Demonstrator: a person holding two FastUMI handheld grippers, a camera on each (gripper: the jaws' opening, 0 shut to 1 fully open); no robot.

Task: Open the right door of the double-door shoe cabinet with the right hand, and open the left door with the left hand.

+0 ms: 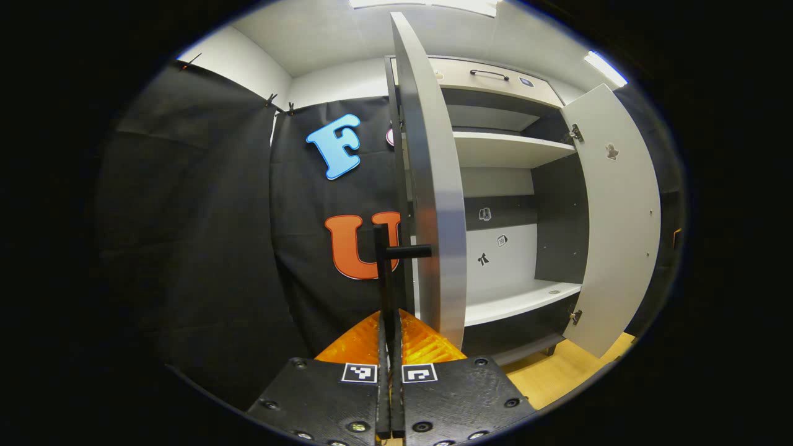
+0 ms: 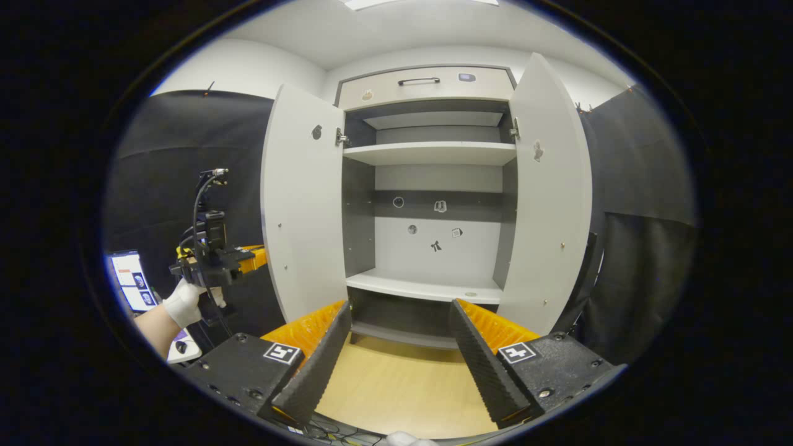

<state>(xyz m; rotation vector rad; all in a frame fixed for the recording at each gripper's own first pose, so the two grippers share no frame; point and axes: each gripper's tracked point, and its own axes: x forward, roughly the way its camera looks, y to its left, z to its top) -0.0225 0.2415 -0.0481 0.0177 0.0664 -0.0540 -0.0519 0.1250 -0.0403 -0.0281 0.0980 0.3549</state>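
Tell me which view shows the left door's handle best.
The left gripper view: the left gripper is shut on the handle of the edge-on left door. The right gripper view gives that door's inner face, handle hidden.

The shoe cabinet (image 2: 433,87) is pale grey with dark inner sides. Both doors are swung wide open, left door (image 2: 303,204) and right door (image 2: 545,198), showing bare white shelves (image 2: 427,152).
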